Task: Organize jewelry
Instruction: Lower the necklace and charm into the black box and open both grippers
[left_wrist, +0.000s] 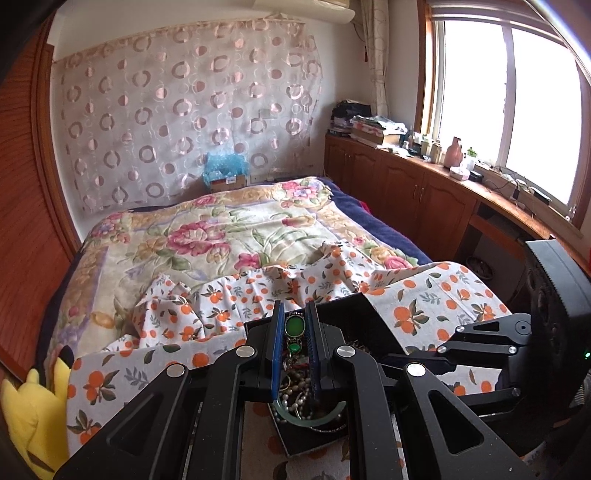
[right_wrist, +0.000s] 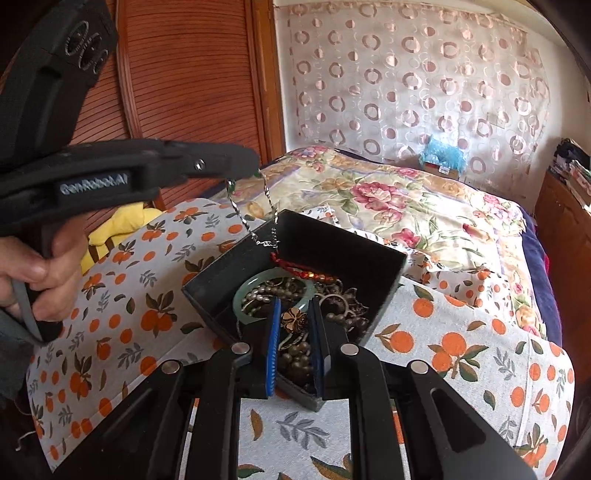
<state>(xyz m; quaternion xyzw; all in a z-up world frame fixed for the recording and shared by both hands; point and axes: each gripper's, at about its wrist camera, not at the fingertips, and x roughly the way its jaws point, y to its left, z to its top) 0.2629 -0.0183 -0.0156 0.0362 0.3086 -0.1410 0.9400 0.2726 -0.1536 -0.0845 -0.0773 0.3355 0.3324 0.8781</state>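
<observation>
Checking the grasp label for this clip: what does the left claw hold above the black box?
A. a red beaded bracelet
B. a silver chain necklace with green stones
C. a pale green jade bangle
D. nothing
B: the left claw pinches the silver chain necklace with green stones, its chain hanging toward the black box.

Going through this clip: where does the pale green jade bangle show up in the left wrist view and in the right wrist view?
Left wrist view: the jade bangle lies low in the centre, inside the black box, partly hidden behind the left gripper.
Right wrist view: the bangle sits at centre, in the box's left half, just beyond the right gripper.
Shared landmark: the orange-print cloth under the box.
</observation>
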